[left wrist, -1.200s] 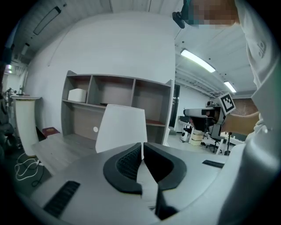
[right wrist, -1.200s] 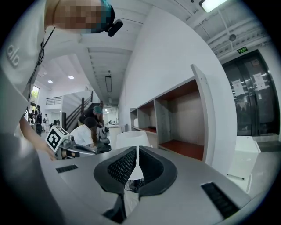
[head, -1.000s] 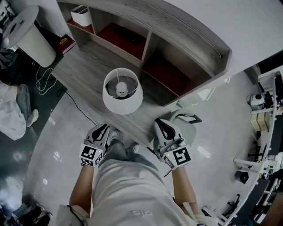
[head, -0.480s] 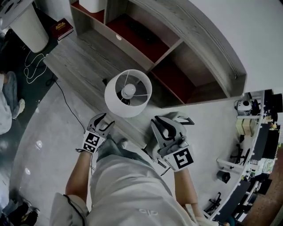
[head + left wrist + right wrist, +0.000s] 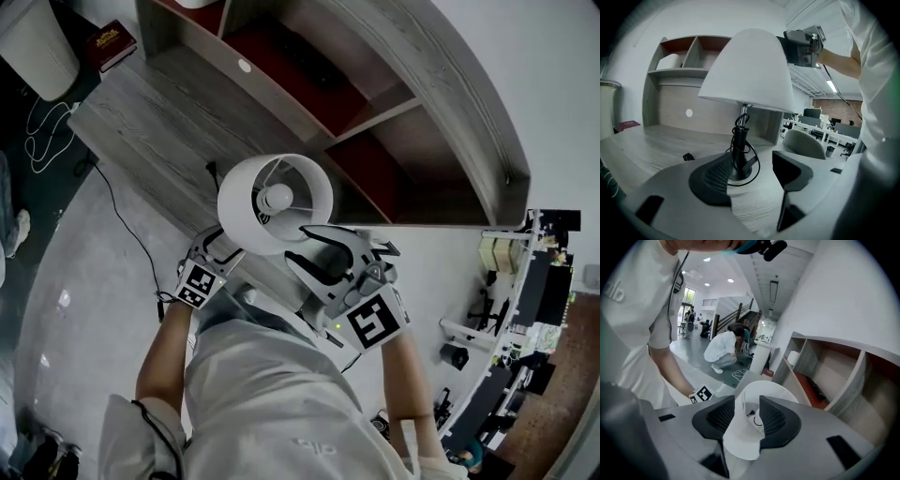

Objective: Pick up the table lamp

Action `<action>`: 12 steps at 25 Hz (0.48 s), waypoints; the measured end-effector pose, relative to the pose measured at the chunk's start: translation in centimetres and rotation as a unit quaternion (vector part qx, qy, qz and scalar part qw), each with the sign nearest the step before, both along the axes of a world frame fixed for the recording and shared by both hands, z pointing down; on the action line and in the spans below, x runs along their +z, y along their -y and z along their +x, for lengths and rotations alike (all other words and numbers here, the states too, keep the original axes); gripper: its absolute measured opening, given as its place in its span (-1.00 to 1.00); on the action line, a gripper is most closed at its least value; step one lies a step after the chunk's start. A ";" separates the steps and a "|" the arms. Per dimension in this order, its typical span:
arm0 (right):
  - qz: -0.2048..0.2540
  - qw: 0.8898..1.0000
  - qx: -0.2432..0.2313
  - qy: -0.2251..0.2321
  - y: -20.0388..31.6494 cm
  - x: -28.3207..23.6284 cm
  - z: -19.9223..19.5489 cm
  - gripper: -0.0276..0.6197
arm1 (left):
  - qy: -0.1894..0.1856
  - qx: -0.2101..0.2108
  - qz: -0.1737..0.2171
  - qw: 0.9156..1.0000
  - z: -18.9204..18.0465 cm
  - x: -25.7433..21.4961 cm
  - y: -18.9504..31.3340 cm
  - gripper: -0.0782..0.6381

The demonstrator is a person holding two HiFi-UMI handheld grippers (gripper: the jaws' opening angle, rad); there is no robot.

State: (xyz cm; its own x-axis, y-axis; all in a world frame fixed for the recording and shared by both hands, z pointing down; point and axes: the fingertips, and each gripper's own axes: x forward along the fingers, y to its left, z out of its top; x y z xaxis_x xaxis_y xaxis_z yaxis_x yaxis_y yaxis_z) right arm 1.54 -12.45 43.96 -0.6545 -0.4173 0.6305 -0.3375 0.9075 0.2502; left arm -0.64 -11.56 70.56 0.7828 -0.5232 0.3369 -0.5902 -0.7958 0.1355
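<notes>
The table lamp has a white shade and a black stem wrapped in cord, and it stands on the grey wooden desk. My left gripper is low at the lamp's foot. Its jaws have just been opening and stand open, with the stem just ahead between them and untouched. My right gripper reaches onto the near rim of the shade. Its jaws have just been opening too, and the shade wall runs between its pads. Whether they touch it I cannot tell.
A shelf unit with red-backed compartments stands behind the lamp. A black cable trails off the desk edge. At the far left lie a red book and a white bin. A grey chair stands to the right. A person crouches beyond the desk.
Both grippers have moved up to the lamp. The right one has swung over onto the shade rim and its jaws have opened. The left has sunk toward the lamp's foot and opened.
</notes>
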 end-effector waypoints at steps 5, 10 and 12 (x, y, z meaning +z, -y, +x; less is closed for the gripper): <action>-0.036 0.996 -0.050 -0.067 0.5 1.5 -0.9 -0.33 | -0.013 -0.002 -0.002 1.000 -0.1 0.7 1.7 0.00; -0.064 0.987 -0.094 -0.116 0.7 2.7 -1.0 -0.38 | -0.012 0.016 0.000 1.000 0.9 0.9 2.5 0.00; -0.073 0.983 -0.113 -0.126 0.6 3.3 -1.1 -0.43 | -0.013 0.021 0.000 1.000 1.3 0.9 2.7 0.00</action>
State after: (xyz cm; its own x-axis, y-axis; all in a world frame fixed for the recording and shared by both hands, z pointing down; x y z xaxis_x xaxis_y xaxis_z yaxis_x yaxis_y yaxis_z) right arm 0.44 -13.03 47.22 -0.5355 -0.1722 0.8268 -0.0671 0.9846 0.1616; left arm 0.63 -14.26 71.42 0.8121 -0.4903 0.3164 -0.5532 -0.8194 0.1502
